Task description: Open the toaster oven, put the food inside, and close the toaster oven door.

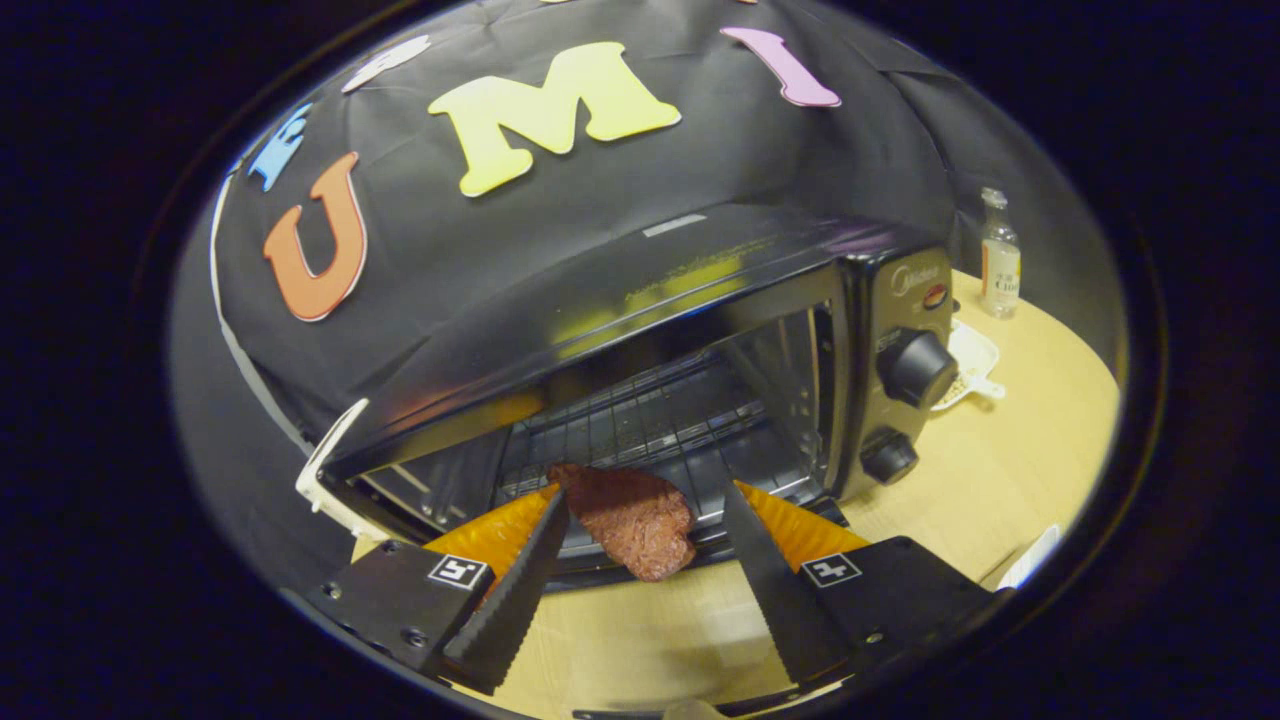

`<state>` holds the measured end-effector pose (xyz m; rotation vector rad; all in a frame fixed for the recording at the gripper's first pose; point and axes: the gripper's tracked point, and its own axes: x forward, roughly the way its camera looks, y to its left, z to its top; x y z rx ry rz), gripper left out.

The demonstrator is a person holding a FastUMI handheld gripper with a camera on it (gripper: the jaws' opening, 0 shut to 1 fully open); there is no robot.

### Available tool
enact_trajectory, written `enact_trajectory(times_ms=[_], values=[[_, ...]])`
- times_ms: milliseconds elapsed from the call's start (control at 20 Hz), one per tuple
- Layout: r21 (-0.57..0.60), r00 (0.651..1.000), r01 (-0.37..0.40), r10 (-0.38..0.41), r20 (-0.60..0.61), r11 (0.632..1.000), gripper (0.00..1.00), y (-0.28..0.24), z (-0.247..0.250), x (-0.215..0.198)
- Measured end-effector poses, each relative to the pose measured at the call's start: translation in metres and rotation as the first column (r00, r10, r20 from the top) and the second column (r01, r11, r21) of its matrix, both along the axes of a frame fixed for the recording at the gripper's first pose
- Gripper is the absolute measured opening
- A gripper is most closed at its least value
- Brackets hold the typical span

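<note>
The black toaster oven [890,290] stands on a wooden table [980,490] with its door [600,572] folded down, and the wire rack [650,410] shows inside. A brown, flat piece of food [635,520] sits at the oven's mouth, over the front of the rack and the lowered door. My gripper [645,490] is open, its fingers either side of the food. The left fingertip [555,510] touches the food's edge. A gap shows between the food and the right fingertip [735,500].
Two knobs [915,368] [888,457] sit on the oven's right panel. Beyond them on the table are a small white dish [972,362] and a clear bottle [1000,255]. A white object [328,470] sticks out at the oven's left corner.
</note>
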<state>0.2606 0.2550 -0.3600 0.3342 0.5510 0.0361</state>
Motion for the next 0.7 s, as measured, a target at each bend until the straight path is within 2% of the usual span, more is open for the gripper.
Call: enact_trajectory(times_ms=[250,700], values=[[-0.106,0.992,-0.127,0.129,0.012,0.986,0.99,-0.009,0.021,-0.056],[-0.236,0.972,-0.236,0.227,-0.065,0.943,0.99,-0.055,0.024,-0.158]])
